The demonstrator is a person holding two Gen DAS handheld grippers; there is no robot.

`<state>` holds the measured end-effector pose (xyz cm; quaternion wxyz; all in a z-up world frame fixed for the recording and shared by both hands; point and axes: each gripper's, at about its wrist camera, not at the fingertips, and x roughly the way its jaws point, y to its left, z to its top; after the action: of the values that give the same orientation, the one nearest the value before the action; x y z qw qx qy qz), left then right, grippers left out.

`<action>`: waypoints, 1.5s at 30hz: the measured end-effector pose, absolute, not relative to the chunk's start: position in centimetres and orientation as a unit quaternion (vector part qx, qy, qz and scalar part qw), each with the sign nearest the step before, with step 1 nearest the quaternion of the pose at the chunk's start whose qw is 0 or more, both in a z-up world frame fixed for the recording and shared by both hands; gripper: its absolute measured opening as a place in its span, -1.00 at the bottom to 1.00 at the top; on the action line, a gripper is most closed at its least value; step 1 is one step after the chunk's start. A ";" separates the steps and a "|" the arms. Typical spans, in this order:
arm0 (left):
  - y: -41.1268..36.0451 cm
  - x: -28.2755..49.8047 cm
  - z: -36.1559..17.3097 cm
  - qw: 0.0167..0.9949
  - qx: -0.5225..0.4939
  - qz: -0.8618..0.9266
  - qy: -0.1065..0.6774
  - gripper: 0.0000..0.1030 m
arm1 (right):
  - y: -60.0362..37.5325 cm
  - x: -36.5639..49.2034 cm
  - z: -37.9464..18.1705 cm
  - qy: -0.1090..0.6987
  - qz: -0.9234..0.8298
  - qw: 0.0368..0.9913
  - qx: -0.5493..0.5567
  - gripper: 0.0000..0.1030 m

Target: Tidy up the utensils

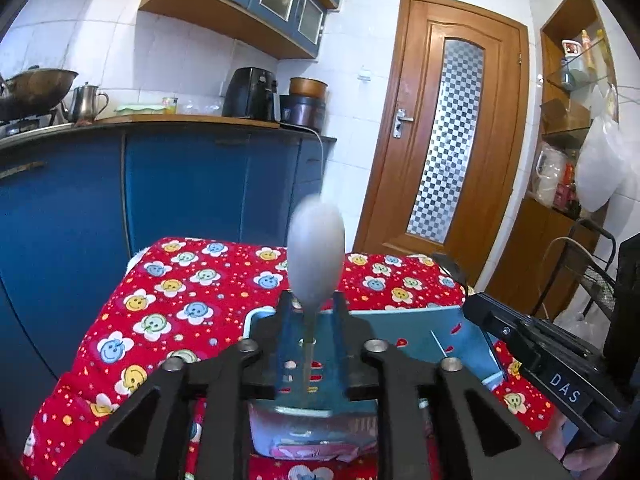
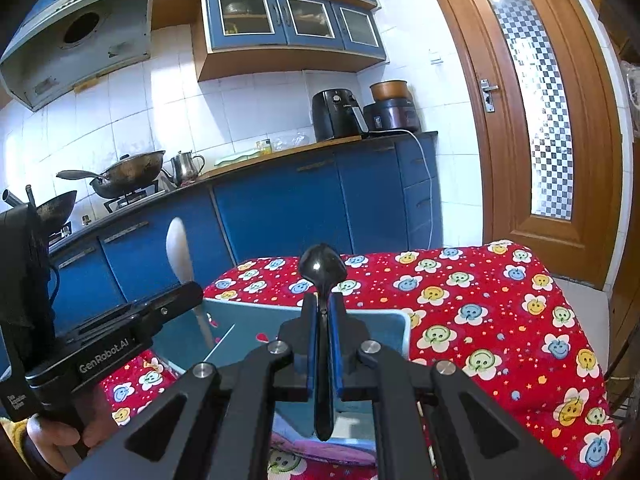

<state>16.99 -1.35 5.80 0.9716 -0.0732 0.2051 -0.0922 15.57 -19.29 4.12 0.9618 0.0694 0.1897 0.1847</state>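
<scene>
My left gripper point(image 1: 311, 300) holds a pale wooden spoon point(image 1: 316, 252) bowl-up between its blue pads, but the jaws stand apart with gaps beside the thin handle. The spoon also shows in the right wrist view point(image 2: 178, 250). My right gripper point(image 2: 323, 300) is shut on a black plastic spoon point(image 2: 322, 266), bowl up and handle hanging down. Both grippers hover over a light blue tray point(image 1: 420, 320), which also shows in the right wrist view point(image 2: 256, 320), on the red smiley-flower tablecloth point(image 2: 480, 312).
Blue kitchen cabinets point(image 1: 180, 184) and a counter with an air fryer point(image 1: 250, 94) stand behind the table. A wooden door point(image 1: 448, 128) is at the right. Woks sit on the stove point(image 2: 128, 176) at the left.
</scene>
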 end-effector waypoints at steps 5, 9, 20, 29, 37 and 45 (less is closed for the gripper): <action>-0.6 16.3 6.5 0.971 -0.081 -0.095 0.205 -0.14 | -19.6 15.7 3.8 0.209 0.188 0.956 0.088 -0.82; 0.0 15.7 7.2 0.969 -0.089 -0.097 0.208 -0.11 | -20.2 15.5 4.0 0.209 0.188 0.954 0.108 -0.66; 0.5 13.3 8.1 0.962 -0.090 -0.109 0.232 -0.10 | -21.4 13.6 5.2 0.209 0.190 0.952 0.121 -0.48; 1.0 11.2 8.1 0.957 -0.075 -0.107 0.260 -0.10 | -22.7 11.9 5.4 0.237 0.175 0.951 0.097 -0.44; 1.8 10.7 7.3 0.951 -0.066 -0.090 0.289 -0.10 | -24.1 11.3 4.6 0.278 0.148 0.947 0.061 -0.27; 2.0 10.6 6.4 0.946 -0.053 -0.081 0.310 -0.10 | -25.2 14.1 2.3 0.383 0.109 0.917 0.033 -0.27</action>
<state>10.59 1.96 6.40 0.9459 -0.0530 0.3098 -0.0807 14.14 -25.23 2.33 0.9167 0.0335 0.3832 0.1086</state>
